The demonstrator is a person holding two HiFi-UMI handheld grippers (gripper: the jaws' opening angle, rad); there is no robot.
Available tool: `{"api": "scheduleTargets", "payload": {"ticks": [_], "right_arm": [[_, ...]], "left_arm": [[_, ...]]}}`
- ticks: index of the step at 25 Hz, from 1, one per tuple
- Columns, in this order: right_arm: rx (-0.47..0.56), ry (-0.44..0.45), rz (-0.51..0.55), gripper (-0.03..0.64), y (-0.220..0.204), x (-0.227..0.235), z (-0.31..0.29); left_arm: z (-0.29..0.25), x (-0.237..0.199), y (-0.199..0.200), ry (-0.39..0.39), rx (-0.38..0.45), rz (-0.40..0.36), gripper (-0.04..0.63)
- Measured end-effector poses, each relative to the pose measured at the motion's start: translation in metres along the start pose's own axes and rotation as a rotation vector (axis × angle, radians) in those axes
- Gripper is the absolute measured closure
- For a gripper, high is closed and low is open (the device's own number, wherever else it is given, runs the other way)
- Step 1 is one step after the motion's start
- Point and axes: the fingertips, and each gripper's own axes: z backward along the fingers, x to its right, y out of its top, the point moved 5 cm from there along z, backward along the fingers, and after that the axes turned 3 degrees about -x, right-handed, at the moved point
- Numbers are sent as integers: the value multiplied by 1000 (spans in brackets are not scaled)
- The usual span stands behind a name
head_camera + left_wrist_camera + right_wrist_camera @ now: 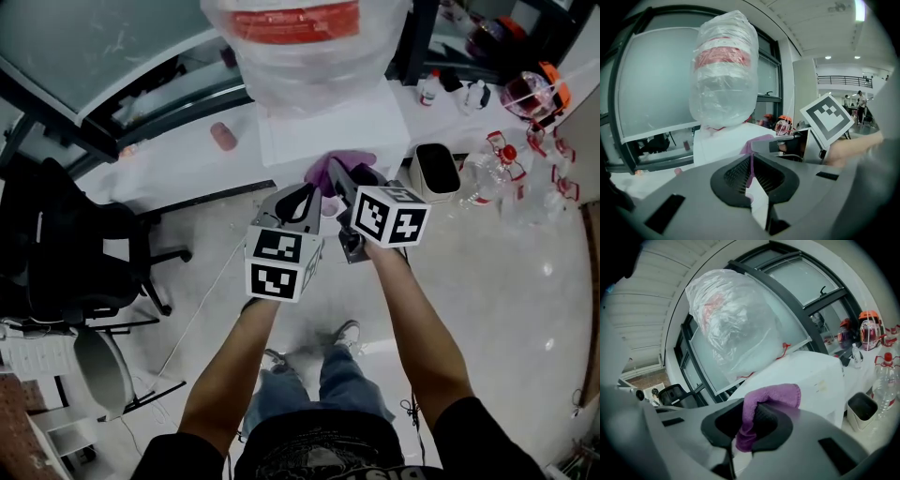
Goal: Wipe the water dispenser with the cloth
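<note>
Purple fluffy cloth [774, 397] is clamped tight in the right gripper [749, 422] fingers, just in front of the white boxy water dispenser [813, 380]. The left gripper [751, 165] fingers are nearly closed on a thin sliver of it. The red band on the plastic-wrapped upturned water bottle [724, 70] is too blurry to read. Only the left gripper view catches people [858, 100] far down the hall.
</note>
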Motion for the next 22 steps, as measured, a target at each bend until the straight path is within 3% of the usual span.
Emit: {"api": "scheduleTargets", "payload": {"ticks": [14, 22], "right_arm": [[56, -114, -1, 569, 34, 82, 57], [37, -146, 109, 569, 45, 104, 68]], "left_arm": [[-48, 52, 23, -80, -1, -29, 557], [-60, 57, 25, -89, -4, -30, 557]]}}
